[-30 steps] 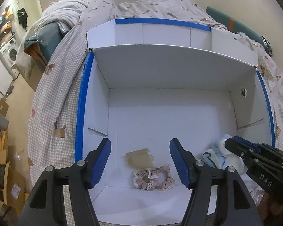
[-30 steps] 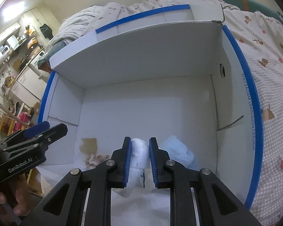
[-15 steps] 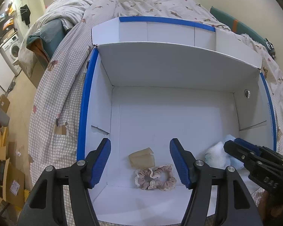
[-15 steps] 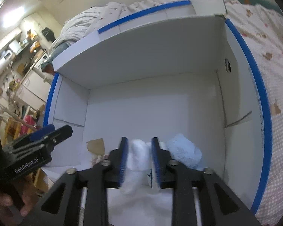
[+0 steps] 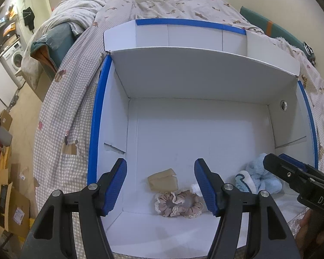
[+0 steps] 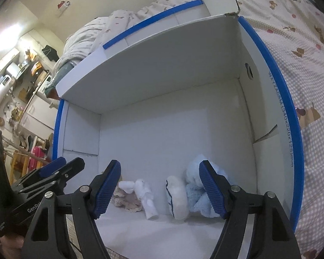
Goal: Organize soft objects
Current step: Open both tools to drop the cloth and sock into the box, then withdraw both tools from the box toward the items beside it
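Observation:
A white cardboard box with blue-taped edges lies open on a bed. Inside, near the front wall, lie a pink lace scrunchie, a white soft toy, a white cuffed sock and a light blue fluffy sock. My left gripper is open and empty above the scrunchie. My right gripper is open and empty above the white toy and the socks; it also shows in the left wrist view.
A brown paper scrap lies on the box floor behind the scrunchie. The box's lid flap stands up at the back. A checked bedspread surrounds the box. A washing machine and clutter stand on the floor to the left.
My right gripper has opened and let go of the white soft toy, which now lies on the box floor next to the scrunchie. The left gripper has barely moved.

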{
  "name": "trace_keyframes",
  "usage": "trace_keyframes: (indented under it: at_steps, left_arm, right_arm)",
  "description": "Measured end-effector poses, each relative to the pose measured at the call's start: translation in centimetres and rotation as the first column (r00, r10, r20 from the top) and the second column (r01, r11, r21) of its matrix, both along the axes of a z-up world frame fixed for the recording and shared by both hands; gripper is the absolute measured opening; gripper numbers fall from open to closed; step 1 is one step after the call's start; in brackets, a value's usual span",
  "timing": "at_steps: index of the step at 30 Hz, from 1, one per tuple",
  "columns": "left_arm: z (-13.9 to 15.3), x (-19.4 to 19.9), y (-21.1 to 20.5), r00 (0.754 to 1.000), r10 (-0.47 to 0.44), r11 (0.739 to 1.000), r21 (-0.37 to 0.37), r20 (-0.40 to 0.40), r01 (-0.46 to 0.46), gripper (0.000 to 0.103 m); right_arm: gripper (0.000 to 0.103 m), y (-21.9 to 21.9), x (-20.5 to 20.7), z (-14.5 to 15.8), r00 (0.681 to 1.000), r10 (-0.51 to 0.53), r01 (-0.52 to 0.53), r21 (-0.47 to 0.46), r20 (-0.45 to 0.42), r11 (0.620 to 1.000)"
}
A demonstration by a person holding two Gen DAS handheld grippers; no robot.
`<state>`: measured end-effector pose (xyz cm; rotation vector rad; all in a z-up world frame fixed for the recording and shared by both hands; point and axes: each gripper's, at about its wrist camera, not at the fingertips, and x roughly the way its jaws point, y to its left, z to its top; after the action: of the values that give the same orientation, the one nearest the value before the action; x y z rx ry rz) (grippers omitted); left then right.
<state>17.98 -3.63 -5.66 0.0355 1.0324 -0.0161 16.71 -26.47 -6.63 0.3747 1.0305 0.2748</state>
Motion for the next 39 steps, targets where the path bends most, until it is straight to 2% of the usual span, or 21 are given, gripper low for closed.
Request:
trace_keyframes:
  at_steps: [11, 23, 28, 34, 39]
  left_arm:
    - [0.3, -0.4, 0.0, 1.000, -0.004, 1.000, 0.000, 0.001, 0.004, 0.062]
    - [3.1, -2.6, 0.9, 0.999, 0.013, 1.000, 0.000, 0.042, -0.013, 0.062]
    - [4.3, -4.8, 2.0, 0.996, 0.036, 0.999, -0.017, 0.079, -0.034, 0.062]
    - [4.2, -7.4, 3.5, 0.995, 0.058, 0.998, -0.008, 0.079, -0.058, 0.062]
    - [4.5, -10.0, 4.2, 0.993, 0.051, 0.999, 0.007, 0.110, -0.052, 0.062]
  right_arm:
    - [0.079, -0.1, 0.0, 0.0, 1.000, -0.004, 0.004, -0.003, -0.004, 1.000]
    - [0.079, 0.0, -1.5, 0.6, 1.000, 0.000, 0.000, -0.017, 0.011, 1.000]
    - [0.079, -0.1, -3.6, 2.1, 0.998, 0.023, -0.022, -0.017, 0.053, 1.000]
    - [0.079, -0.2, -7.4, 3.3, 0.994, 0.034, -0.039, 0.046, 0.106, 0.998]
    - [0.079, 1.3, -10.9, 3.7, 0.985, 0.127, -0.133, 0.043, 0.113, 0.990]
